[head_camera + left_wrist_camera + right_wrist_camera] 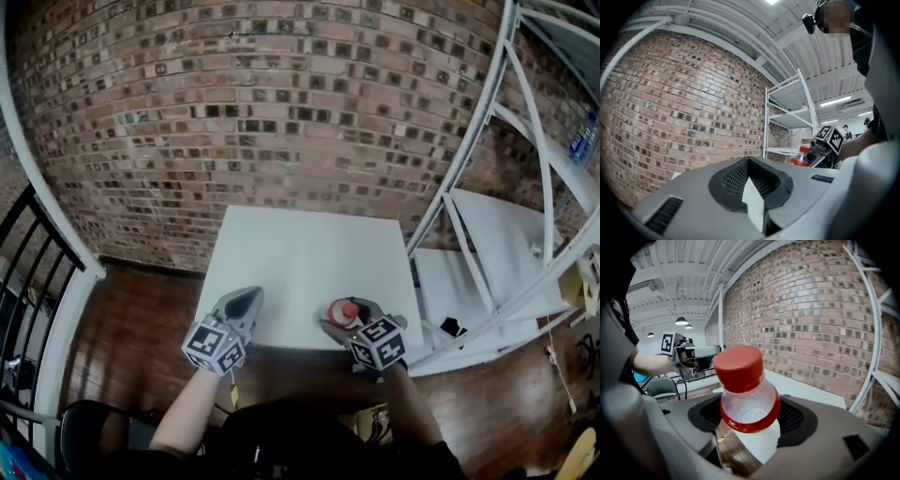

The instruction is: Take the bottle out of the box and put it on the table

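- a person's left forearm (pixel 184 417) is reaching forward at the bottom of the head view, carrying the left gripper (pixel 242 302) with its marker cube nearest the body.
- the left gripper's fingers (pixel 693 197) are meeting at their tips and are holding nothing; only a thin wedge of white is showing through the gap behind the tips.
- the right gripper (pixel 349 317) is sitting level with the left one and well apart from it, on the right side.
- the right gripper's fingers (pixel 825 437) are standing wide and gripping the bottle (pixel 747 397) around its body, just below the red label band.
- the bottle is clear with a red cap, and its cap is pointing up and back toward the gripper's camera.
- the bottle is sitting over the near edge of the white desk (pixel 300 244); whether its base is touching the desk cannot be told.
- dark wooden floor (pixel 141 328) is showing on either side of the desk.
- a black railing (pixel 28 272) is standing at the left and a white shelving rack (pixel 487 234) at the right.
- a brick wall (pixel 262 112) is running behind the desk.
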Available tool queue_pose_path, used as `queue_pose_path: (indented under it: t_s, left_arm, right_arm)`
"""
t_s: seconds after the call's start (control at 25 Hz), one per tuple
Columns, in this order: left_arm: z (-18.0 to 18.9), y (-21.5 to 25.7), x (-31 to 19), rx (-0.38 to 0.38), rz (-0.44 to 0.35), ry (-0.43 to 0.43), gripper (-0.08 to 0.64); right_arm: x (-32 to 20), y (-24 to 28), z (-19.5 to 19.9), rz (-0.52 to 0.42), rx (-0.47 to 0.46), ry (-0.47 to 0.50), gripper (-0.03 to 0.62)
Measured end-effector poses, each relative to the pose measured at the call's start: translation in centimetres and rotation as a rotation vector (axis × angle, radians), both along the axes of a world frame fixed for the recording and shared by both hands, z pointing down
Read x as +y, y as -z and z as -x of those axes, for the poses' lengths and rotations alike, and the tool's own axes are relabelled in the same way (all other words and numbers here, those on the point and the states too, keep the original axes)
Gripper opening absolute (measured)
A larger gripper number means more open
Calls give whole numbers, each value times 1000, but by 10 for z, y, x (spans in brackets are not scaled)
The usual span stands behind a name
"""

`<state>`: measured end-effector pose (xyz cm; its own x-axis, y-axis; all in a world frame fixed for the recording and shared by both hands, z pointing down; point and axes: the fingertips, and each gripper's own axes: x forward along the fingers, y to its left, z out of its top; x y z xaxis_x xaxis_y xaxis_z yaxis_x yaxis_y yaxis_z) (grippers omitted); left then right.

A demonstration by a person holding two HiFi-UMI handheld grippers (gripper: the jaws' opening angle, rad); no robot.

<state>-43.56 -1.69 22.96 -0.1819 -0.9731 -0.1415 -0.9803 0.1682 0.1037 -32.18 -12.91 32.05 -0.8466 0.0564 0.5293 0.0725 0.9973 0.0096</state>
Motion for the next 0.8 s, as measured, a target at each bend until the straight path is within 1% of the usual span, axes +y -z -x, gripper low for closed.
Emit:
queue_pose_path:
  t_s: [0.12,0.2,0.28,0.4,0.56,0.68,0.8]
  left_arm:
    - [3,-2,0,-4,9,68,-3]
    - [8,-4,0,6,15,107,-3]
    - [15,-8,-2,18,34,119,-3]
    - [27,-15,-12,20,60,108,-3]
    - [64,-23,-18,15,65,140,-3]
    - [103,-32,-21,20,55,167,-3]
    - [139,-33,-28,10,54,181,-3]
  right_arm:
    - [-9,2,13,11,-4,57,337]
    - [-15,3,25,14,-5,85,337]
    - [-20,-2,38,24,-1,100,337]
    - [-26,-11,58,44,5,111,337]
    - [-33,-19,111,35,20,148,337]
    - [-32,-30,159,40,53,173,337]
    - [-34,-36,204,45,86,188,337]
